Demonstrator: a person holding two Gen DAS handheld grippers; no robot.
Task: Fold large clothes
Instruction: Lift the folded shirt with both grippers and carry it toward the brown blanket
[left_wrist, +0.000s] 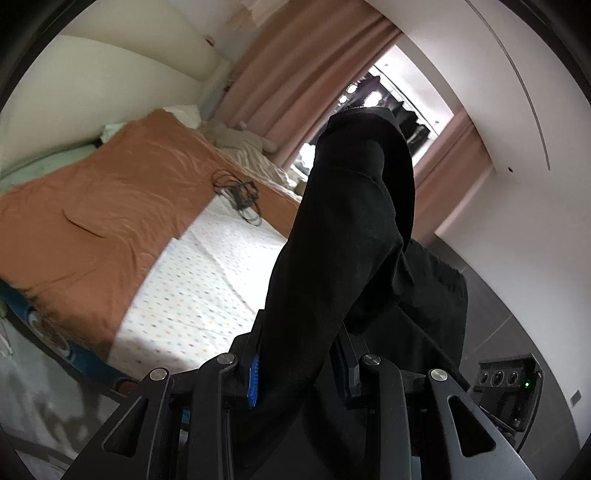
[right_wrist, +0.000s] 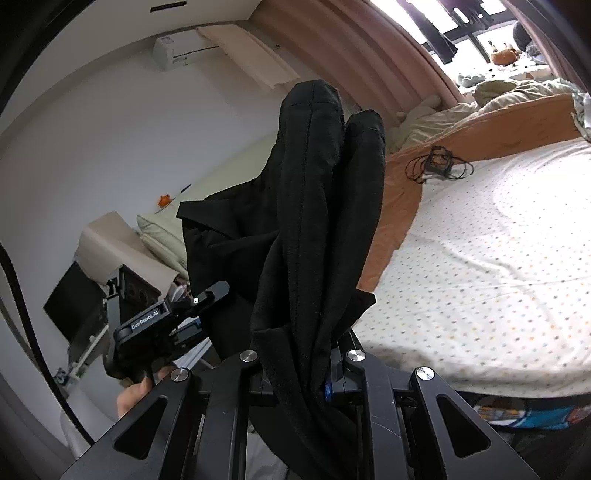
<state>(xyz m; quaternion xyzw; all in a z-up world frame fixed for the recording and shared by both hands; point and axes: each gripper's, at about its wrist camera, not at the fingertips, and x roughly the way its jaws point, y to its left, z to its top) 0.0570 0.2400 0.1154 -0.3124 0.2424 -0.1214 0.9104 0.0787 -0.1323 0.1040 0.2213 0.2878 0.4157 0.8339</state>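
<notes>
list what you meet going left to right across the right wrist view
monitor → left claw → black garment → cable bundle → dotted sheet

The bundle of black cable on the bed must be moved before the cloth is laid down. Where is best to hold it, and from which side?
Probably grip the dark block amid the cable loops, coming from above: it looks like the only solid part, and it lies flat on the bed. Both grippers hold the black garment now.
</notes>
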